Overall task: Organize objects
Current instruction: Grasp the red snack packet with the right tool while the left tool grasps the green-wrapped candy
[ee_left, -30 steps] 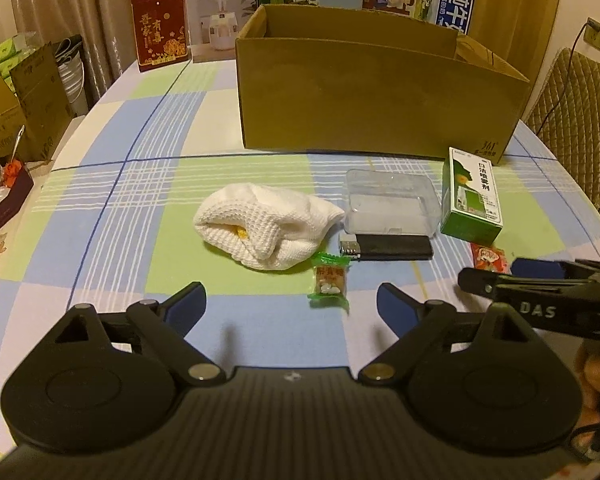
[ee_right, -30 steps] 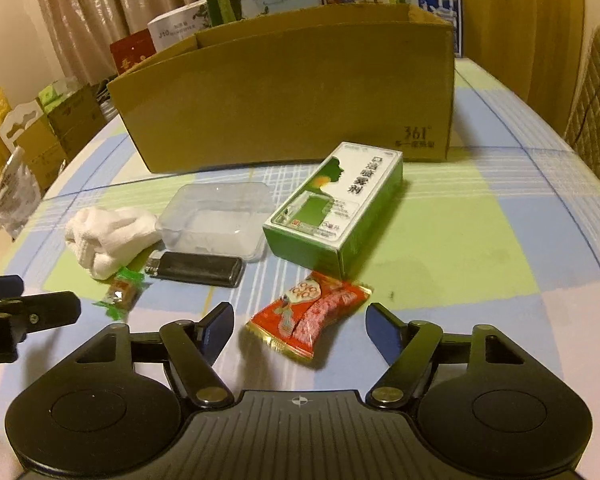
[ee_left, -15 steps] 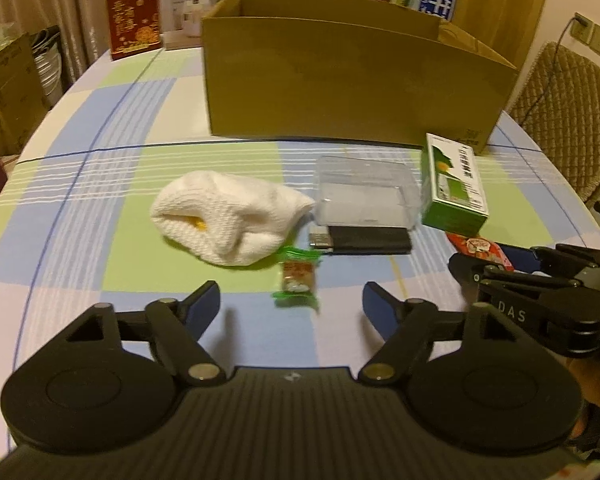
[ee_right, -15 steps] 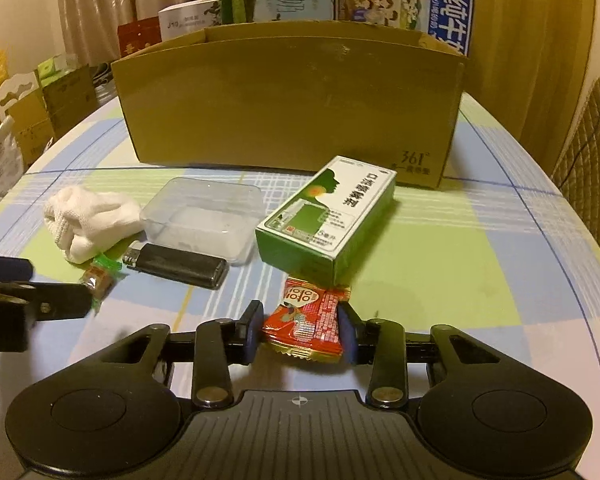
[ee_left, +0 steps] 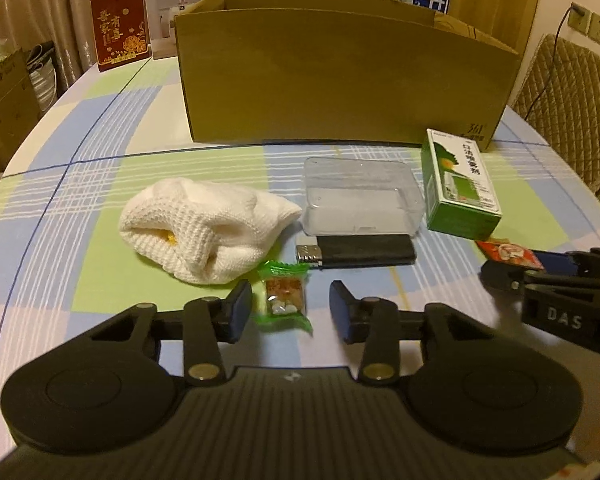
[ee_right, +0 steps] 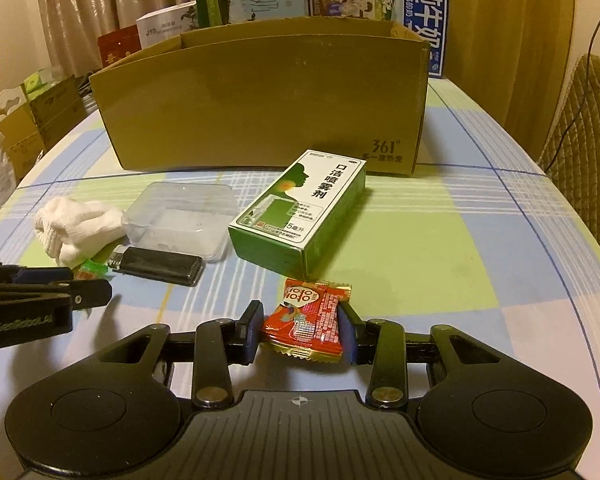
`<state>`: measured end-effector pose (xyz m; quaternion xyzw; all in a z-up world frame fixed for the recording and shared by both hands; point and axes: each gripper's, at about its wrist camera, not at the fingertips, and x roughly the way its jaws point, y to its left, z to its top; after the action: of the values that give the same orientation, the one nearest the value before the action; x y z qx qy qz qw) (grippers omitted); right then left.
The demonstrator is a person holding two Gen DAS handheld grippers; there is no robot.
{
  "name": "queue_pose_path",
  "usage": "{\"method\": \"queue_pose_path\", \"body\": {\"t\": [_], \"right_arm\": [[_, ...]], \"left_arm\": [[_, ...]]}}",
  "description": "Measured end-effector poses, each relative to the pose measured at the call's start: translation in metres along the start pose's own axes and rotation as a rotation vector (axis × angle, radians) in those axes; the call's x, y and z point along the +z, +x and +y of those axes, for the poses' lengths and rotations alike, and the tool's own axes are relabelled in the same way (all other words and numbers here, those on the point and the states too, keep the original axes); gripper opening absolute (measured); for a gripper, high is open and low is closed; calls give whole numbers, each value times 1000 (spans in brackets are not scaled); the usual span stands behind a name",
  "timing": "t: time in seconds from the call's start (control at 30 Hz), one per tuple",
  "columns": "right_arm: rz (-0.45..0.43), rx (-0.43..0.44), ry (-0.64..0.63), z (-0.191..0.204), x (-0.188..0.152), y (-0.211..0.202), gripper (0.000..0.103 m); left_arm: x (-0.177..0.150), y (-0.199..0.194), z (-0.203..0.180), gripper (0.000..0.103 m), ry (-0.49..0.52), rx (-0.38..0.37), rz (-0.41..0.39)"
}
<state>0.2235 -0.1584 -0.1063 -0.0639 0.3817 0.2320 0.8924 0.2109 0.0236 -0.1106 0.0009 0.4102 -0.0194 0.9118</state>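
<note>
Left gripper [ee_left: 290, 306]: matte black plastic body with 2 round discs at its base, ribbed centre panel, 2 angled link arms with silver pivot screws, dark blue finger pads [ee_left: 242, 302]. Right gripper [ee_right: 302, 326]: same build, crosshair mark on its ribbed panel; seen side-on it bears white "DAS" lettering

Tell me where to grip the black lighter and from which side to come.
Grip the black lighter across its narrow width at mid-body, coming from above. It lies flat, its long side toward the grippers, close to the clear plastic box, so keep the far finger thin in that gap.
</note>
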Motion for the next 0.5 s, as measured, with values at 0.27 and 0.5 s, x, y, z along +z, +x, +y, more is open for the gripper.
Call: {"method": "queue_pose_path", "body": {"t": [0.27, 0.5], "right_arm": [[5, 5, 0, -3, 1, 1, 36], [1, -1, -8, -1, 3, -11, 36]], "left_arm": [[1, 2, -7, 16, 41, 21, 14], [4, -8, -13, 16, 33, -3, 24]]}}
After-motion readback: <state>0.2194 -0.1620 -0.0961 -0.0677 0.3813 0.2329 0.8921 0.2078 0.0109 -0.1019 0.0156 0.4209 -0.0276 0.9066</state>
